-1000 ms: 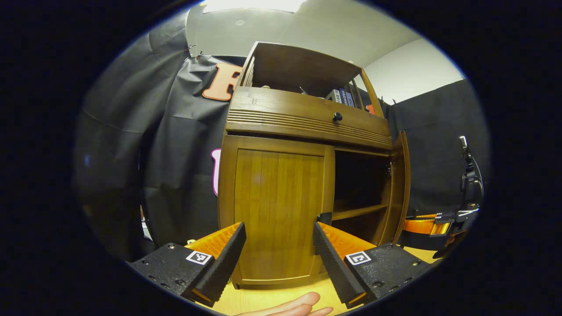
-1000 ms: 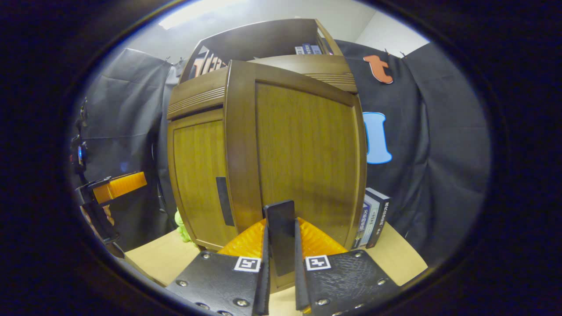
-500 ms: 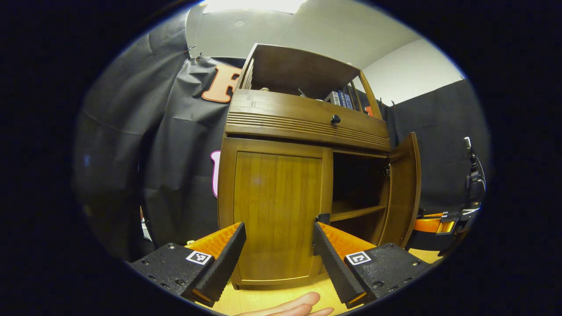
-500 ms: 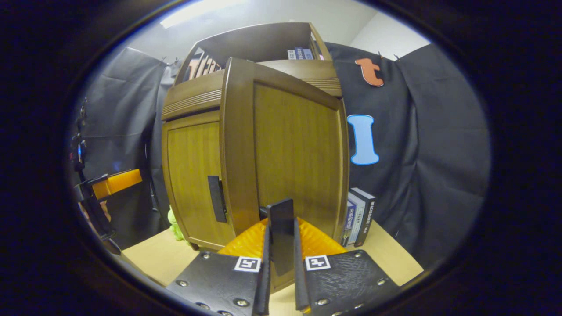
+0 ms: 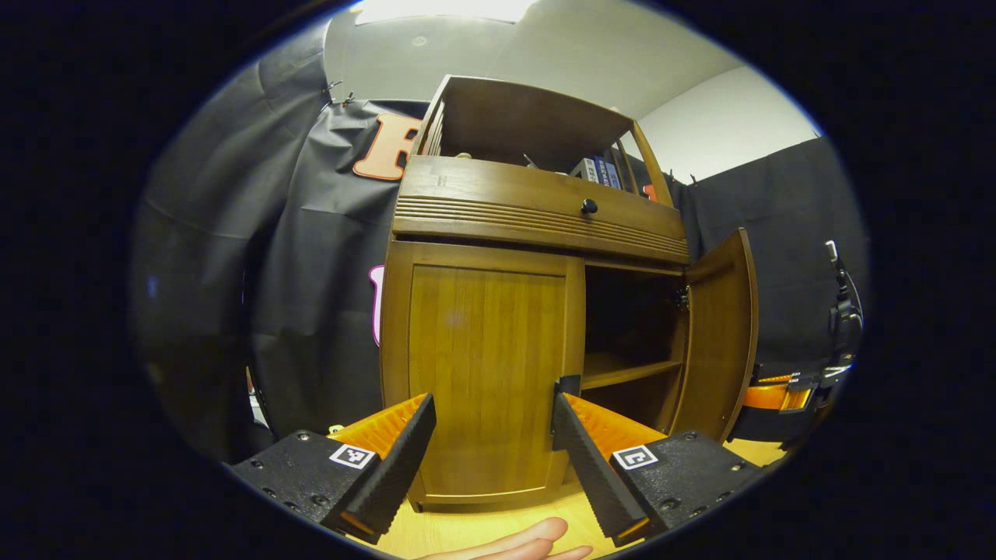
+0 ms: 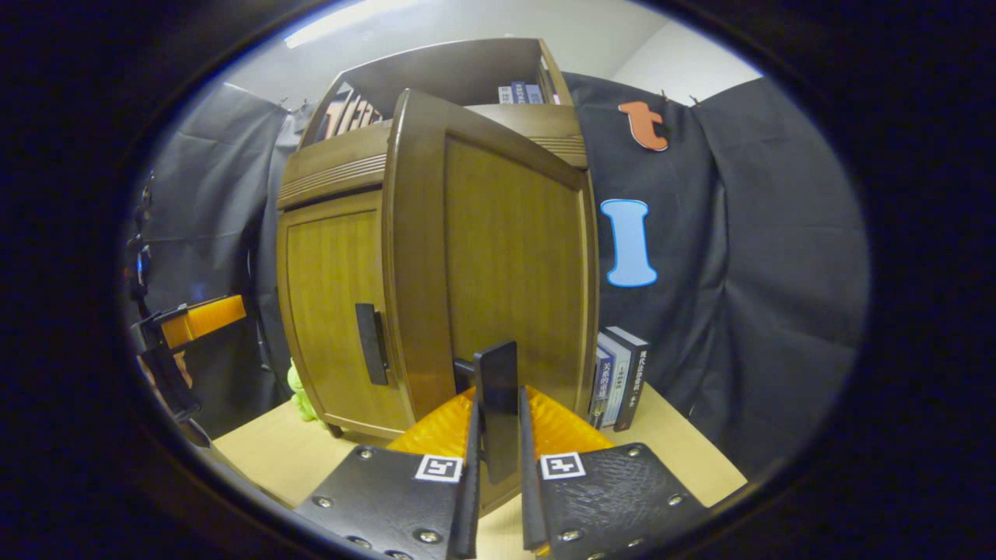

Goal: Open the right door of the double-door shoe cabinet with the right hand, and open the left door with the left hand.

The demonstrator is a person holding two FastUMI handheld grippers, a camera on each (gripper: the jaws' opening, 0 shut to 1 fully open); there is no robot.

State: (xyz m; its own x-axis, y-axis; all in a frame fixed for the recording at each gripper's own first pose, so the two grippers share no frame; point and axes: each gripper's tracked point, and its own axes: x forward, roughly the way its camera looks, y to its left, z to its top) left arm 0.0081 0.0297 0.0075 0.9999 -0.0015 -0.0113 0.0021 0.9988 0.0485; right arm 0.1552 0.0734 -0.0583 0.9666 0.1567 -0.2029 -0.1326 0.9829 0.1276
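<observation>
The right gripper (image 6: 496, 435), clamped on the right door's handle (image 6: 498, 408), is swinging the right door (image 5: 720, 330) wider than before; the left gripper (image 5: 490, 447) is waiting with fingers apart.

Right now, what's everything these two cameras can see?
Shoe cabinet: one, brown wood, on the table.
Right door: one, brown, swung open.
Right door's handle: one, black, between the right fingers.
Left door: one, brown, closed.
Left door's handle: one, black, at that door's inner edge.
Drawer knob: one, black, above the doors.
Inner shelf: one, brown, inside the open half.
Books: several, upright beside the cabinet; more on top.
Green toy: one, by the cabinet's left foot.
Table: one, light wood.
Left gripper: fingers apart, facing the left door.
Right gripper: clamping the handle.
Hand: fingertips under the left gripper.
</observation>
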